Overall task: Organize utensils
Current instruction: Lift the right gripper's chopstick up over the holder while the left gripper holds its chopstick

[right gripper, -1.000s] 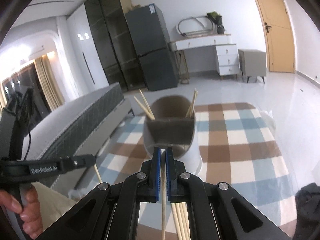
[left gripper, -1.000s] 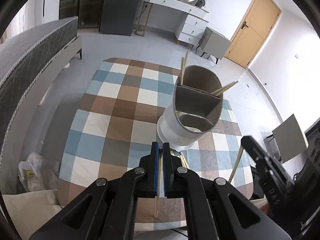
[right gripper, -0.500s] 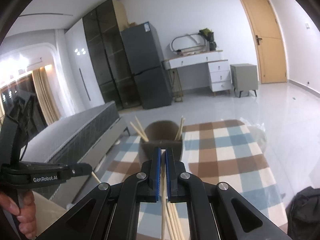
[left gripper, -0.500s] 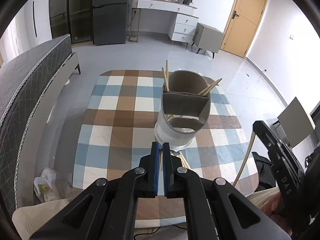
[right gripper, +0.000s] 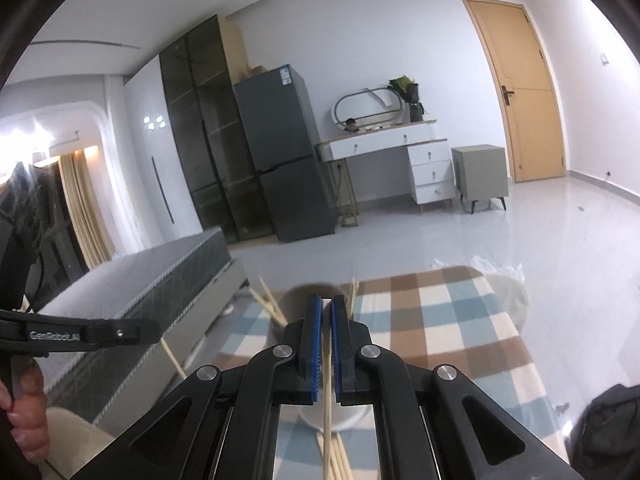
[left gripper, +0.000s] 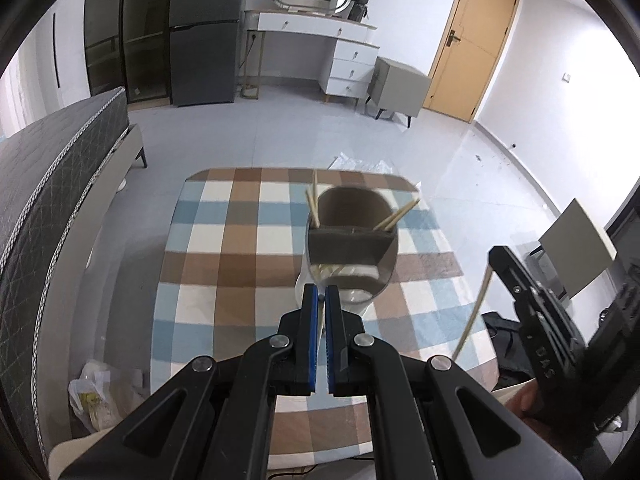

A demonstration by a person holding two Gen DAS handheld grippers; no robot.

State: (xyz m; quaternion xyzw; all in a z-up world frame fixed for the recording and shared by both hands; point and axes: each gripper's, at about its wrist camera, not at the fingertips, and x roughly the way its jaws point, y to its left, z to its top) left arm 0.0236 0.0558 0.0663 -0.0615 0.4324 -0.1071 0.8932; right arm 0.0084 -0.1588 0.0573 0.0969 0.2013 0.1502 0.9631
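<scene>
A white utensil holder [left gripper: 352,248] with a grey divided inside stands on the checked table [left gripper: 224,264]; several wooden chopsticks [left gripper: 314,204] lean in its far compartment. My left gripper [left gripper: 321,294] is shut on a chopstick, high above the table just in front of the holder. My right gripper [right gripper: 326,308] is shut on another chopstick [right gripper: 328,392], raised above the holder [right gripper: 304,304]. It also shows in the left wrist view [left gripper: 532,320] at the right with its chopstick [left gripper: 474,312] hanging down. More loose chopsticks [right gripper: 334,456] lie on the table below it.
A grey bed [left gripper: 48,184] runs along the table's left side. A plastic bag [left gripper: 94,396] lies on the floor by the near left corner. A dark bag [right gripper: 604,432] sits at the right. A fridge, a dresser and a door stand at the far wall.
Both grippers have risen and pulled back from the holder, each still gripping its chopstick; the holder looks smaller and farther away now.
</scene>
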